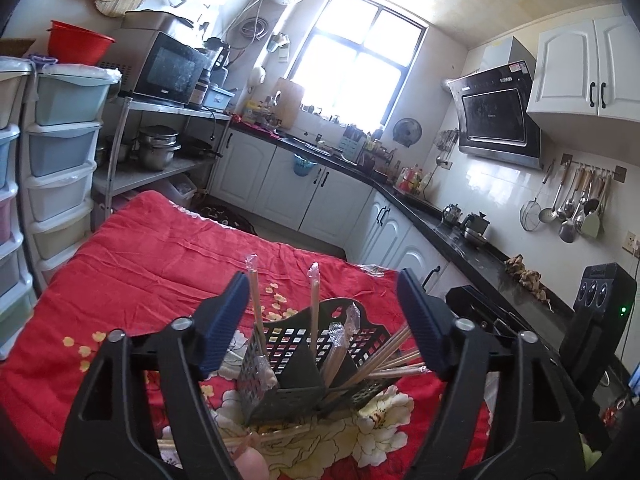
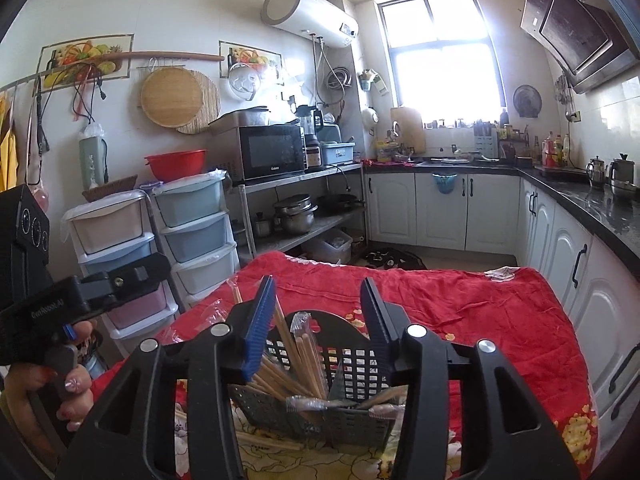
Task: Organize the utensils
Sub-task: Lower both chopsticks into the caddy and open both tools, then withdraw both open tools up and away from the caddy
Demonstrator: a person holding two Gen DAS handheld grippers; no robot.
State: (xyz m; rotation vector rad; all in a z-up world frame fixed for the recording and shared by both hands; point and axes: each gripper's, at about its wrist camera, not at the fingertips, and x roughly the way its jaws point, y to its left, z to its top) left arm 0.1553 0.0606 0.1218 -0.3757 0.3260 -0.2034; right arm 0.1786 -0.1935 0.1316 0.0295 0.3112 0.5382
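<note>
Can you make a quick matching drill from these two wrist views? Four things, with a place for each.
Things:
1. utensil caddy
2. microwave
3. red basin
4. ladles

Places:
A. hanging on a wall rail
B. on top of the plastic drawer towers
C. on the red floral quilt
D. on the top shelf of the metal rack

Pairs: 1-C, 2-D, 3-B, 4-A

Far half of red cloth (image 2: 460,304) on table lies bare w/ free room, near side blocked by black basket (image 2: 344,364) & upright chopsticks (image 1: 314,304).
</note>
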